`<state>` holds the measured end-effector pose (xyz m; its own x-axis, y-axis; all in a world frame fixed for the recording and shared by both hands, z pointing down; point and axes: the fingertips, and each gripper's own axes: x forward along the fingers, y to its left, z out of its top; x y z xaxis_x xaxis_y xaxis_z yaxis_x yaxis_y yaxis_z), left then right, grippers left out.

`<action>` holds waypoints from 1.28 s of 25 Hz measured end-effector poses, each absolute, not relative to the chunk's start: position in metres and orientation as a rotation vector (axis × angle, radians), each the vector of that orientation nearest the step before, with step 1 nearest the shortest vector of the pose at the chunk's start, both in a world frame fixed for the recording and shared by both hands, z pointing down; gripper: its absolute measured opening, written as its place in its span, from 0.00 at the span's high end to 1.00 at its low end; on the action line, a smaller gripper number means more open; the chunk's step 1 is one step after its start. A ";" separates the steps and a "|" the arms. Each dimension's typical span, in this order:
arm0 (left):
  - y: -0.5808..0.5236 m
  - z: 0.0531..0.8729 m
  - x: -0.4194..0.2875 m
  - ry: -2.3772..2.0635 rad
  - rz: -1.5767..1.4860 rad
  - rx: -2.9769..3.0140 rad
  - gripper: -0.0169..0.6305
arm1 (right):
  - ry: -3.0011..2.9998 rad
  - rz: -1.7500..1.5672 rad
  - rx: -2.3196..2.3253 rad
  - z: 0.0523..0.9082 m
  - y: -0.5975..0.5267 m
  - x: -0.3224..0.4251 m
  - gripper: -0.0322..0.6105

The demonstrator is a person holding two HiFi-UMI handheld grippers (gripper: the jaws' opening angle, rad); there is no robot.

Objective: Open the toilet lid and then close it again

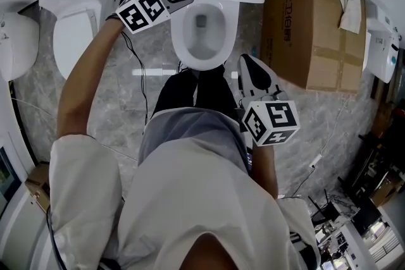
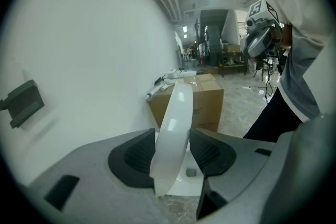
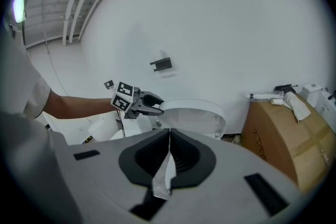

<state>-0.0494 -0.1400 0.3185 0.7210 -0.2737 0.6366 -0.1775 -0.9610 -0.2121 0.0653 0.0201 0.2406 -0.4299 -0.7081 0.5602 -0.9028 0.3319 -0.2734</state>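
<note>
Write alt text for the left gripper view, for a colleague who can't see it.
The left claw is shut on the edge of the white toilet lid, which stands raised and nearly upright in its grip. Behind the lid sits a cardboard box beside a white wall.

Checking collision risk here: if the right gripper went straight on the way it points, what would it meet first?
Most likely the raised toilet lid, whose edge the left gripper clamps. The right gripper, jaws together, points at it, though depth is unclear and the bowl could come first.
</note>
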 end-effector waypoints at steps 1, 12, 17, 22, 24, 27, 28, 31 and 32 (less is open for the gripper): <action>-0.138 0.320 -0.050 0.368 -1.062 -2.784 0.67 | -2.258 0.797 1.436 0.241 0.021 0.065 0.93; -0.113 0.334 -0.050 0.352 -1.043 -2.758 0.68 | -2.227 0.810 1.474 0.251 0.026 0.063 0.93; -0.104 0.339 -0.050 0.367 -1.047 -2.731 0.67 | -2.219 0.812 1.481 0.253 0.021 0.070 0.93; -0.094 0.345 -0.049 0.377 -1.043 -2.713 0.67 | -2.206 0.826 1.473 0.259 0.024 0.076 0.93; -0.091 0.348 -0.050 0.379 -1.048 -2.703 0.67 | -2.199 0.829 1.469 0.262 0.025 0.078 0.93; -0.085 0.352 -0.051 0.385 -1.051 -2.689 0.68 | -2.186 0.833 1.468 0.267 0.027 0.083 0.93; -0.083 0.353 -0.052 0.388 -1.054 -2.684 0.67 | -2.183 0.836 1.467 0.269 0.028 0.084 0.93; -0.075 0.356 -0.052 0.396 -1.067 -2.671 0.67 | -2.175 0.837 1.457 0.270 0.031 0.090 0.93; -0.072 0.357 -0.051 0.396 -1.069 -2.667 0.68 | -2.174 0.832 1.451 0.270 0.032 0.093 0.93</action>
